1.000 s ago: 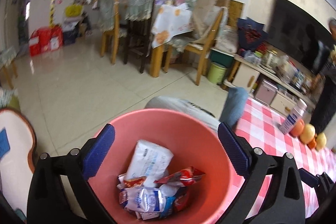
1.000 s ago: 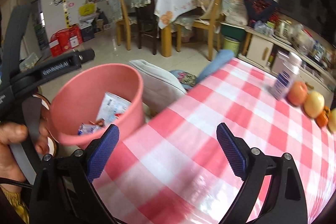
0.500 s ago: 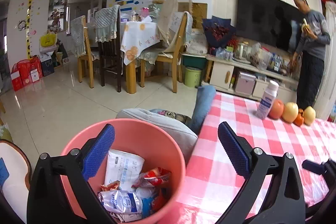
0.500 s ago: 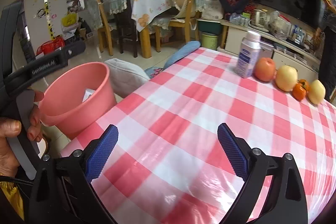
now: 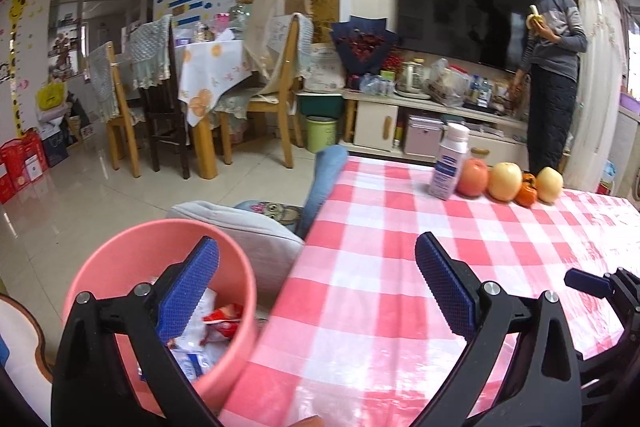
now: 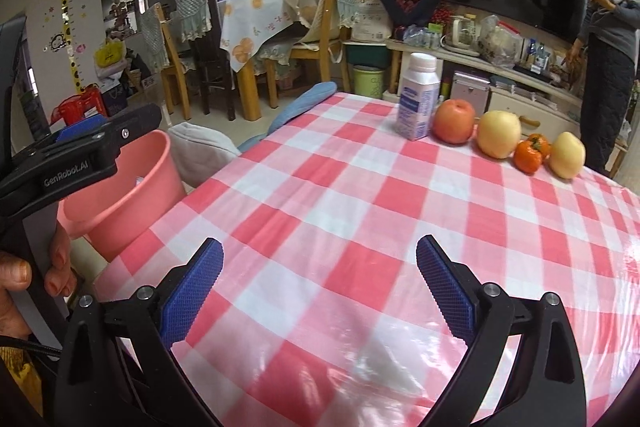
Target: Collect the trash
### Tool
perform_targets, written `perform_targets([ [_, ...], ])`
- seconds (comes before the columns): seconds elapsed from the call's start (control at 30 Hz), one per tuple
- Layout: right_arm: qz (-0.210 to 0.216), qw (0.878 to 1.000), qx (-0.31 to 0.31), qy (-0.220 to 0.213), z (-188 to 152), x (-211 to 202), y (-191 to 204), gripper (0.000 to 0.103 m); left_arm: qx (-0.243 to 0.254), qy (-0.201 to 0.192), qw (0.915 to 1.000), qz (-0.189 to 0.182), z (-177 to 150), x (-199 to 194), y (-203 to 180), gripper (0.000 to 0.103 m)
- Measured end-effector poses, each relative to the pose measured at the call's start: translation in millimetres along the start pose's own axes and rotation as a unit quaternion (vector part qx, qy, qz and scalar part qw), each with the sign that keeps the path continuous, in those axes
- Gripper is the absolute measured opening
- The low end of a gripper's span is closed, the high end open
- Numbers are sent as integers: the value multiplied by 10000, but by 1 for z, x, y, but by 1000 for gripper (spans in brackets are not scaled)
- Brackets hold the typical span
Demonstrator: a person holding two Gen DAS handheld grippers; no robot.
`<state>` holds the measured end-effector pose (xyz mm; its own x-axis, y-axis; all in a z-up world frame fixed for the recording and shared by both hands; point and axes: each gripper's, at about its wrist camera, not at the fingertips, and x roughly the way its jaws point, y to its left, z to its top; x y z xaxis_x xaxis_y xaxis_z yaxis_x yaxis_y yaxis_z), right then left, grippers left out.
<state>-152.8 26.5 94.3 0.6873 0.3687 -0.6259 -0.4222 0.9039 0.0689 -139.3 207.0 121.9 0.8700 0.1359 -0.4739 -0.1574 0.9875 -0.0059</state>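
1. My left tongs (image 5: 316, 287): spread wide, nothing held. The left blue pad (image 5: 188, 289) overlaps the mouth of the bin; the right one sits over the desk.
2. My right tongs (image 6: 318, 287): spread wide too, holding nothing, poised over the checked cloth. My left tongs' black body shows at that view's left edge, my hand (image 6: 24, 275) around its grip.
3. Pink bin (image 5: 160, 307): stands beside the desk's near-left corner, below the top. Also seen from the right wrist (image 6: 120, 195).
4. Trash (image 5: 208, 331): crumpled white, blue and red wrappers lying inside the bin.
5. Desk (image 6: 340, 227): covered in red-and-white checked cloth under a glossy film.
6. Far edge of desk, in a row, left to right: white bottle with blue label (image 6: 418, 99), red apple (image 6: 454, 121), yellow apple (image 6: 500, 133), small orange fruit (image 6: 530, 155), pale yellow fruit (image 6: 566, 155). Neighbours touch or nearly so.
7. Grey cushion (image 5: 248, 231): just behind the bin, against the desk's left edge.
8. Background: a person (image 5: 554, 75) holding a banana stands by the television; dining chairs and a covered table are at left.
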Motion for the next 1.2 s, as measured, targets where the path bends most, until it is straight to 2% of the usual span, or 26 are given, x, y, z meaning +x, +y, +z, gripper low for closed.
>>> perform_targets([
  [0.27,-332,9991,-146,-227,-1,-20,-15,97,265,17,9996,-66,-2,-7,-33,99],
  [1.0,-753,9956,61,-550,-11,-59,-71,97,453,497,9976,-181,-10,-22,-101,99],
  [1.2,-807,9948,101,-620,-15,-67,-83,97,571,500,9970,-172,-9,-29,-120,99],
])
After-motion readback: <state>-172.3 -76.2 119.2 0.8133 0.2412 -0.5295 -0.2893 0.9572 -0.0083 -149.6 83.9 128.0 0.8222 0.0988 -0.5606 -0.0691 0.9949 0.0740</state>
